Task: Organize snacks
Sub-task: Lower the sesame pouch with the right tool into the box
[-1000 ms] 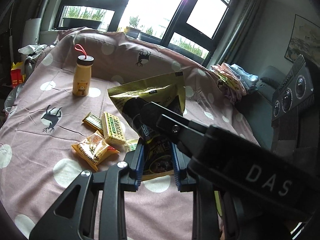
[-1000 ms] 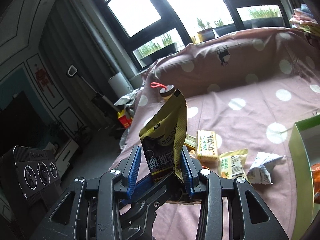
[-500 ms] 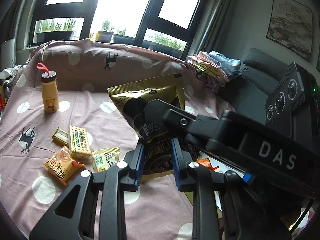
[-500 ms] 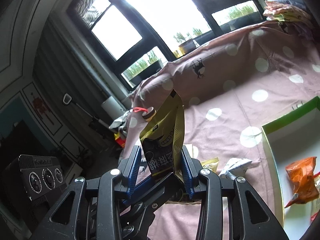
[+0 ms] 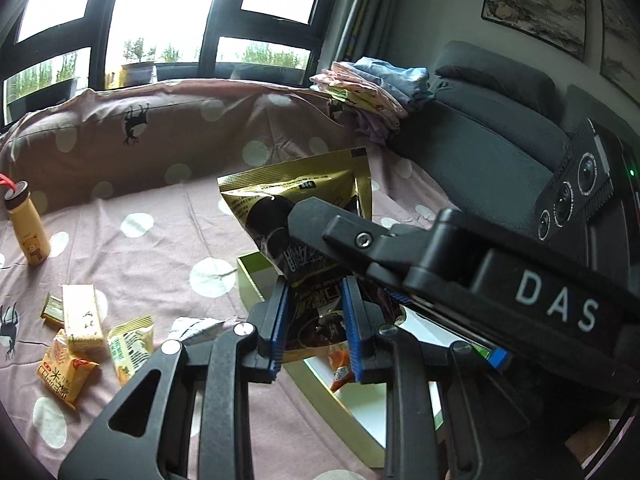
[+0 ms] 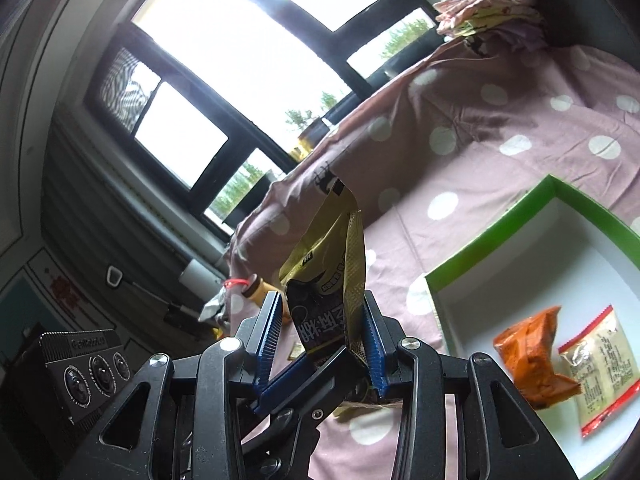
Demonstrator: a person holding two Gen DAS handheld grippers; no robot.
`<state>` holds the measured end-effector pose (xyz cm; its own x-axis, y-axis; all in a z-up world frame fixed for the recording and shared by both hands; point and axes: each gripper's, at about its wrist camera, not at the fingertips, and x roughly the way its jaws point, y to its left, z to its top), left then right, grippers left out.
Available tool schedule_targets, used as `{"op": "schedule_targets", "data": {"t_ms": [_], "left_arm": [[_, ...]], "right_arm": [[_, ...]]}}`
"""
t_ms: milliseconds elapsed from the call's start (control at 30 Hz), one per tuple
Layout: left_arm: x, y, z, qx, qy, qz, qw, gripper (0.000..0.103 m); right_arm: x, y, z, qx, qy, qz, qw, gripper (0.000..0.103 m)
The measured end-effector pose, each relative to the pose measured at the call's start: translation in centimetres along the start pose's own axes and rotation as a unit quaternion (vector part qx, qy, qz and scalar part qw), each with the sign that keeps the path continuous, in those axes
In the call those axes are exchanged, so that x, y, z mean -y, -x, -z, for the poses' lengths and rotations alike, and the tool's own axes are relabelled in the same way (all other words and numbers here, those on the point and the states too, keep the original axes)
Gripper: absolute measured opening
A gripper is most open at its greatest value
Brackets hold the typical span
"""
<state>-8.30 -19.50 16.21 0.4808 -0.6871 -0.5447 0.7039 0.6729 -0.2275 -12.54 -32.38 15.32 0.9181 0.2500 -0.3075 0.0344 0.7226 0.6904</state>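
Above the near corner of the green-rimmed box (image 6: 532, 208), a gold and black snack bag (image 5: 304, 216) is held upright in the air by both tools at once: the left claw (image 5: 314, 322) has its blue pads pressed against the bag's lower body, and the right claw (image 6: 320, 340) appears clamped on the same bag from the other side, crossing in front of the left camera. The bag looks light, puffy and crinkly, with a slick foil skin, so it is likely to slip or deform if squeezed in the middle; the flat sealed edges at top and bottom are probably the surest places to grip. Inside the box's white floor already lie an orange packet (image 6: 532, 360) and a pale packet with red trim (image 6: 600, 364). Further out on the pink spotted bedspread (image 5: 160, 208), off to the left, sit loose snacks still to be gathered: a yellow cracker pack (image 5: 82, 318), an orange pack (image 5: 64, 372), a small green-and-yellow pack (image 5: 130, 346) and a crumpled white wrapper (image 5: 192, 326). A yellow bottle (image 5: 28, 224) stands well apart near the pillow.
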Motion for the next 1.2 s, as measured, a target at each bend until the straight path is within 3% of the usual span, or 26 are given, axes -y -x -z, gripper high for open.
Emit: {"op": "schedule_targets", "data": {"t_ms": [167, 467, 1200], "left_arm": [[1.5, -2.5, -0.5, -0.032, -0.011, 0.034, 0.9989, 0.024], [3.9, -6.0, -0.3, -0.076, -0.04, 0.052, 0.995, 0.024], [4.5, -12.5, 1.2, -0.181, 0.016, 0.106, 0.9777, 0.024]], "right_arm": [[2.9, 1.3, -0.8, 0.017, -0.04, 0.034, 0.998, 0.042], [6.7, 2.4, -1.1, 0.019, -0.098, 0.085, 0.991, 0.042], [11.6, 2.1, -1.0, -0.019, -0.165, 0.185, 0.969, 0.042]]}}
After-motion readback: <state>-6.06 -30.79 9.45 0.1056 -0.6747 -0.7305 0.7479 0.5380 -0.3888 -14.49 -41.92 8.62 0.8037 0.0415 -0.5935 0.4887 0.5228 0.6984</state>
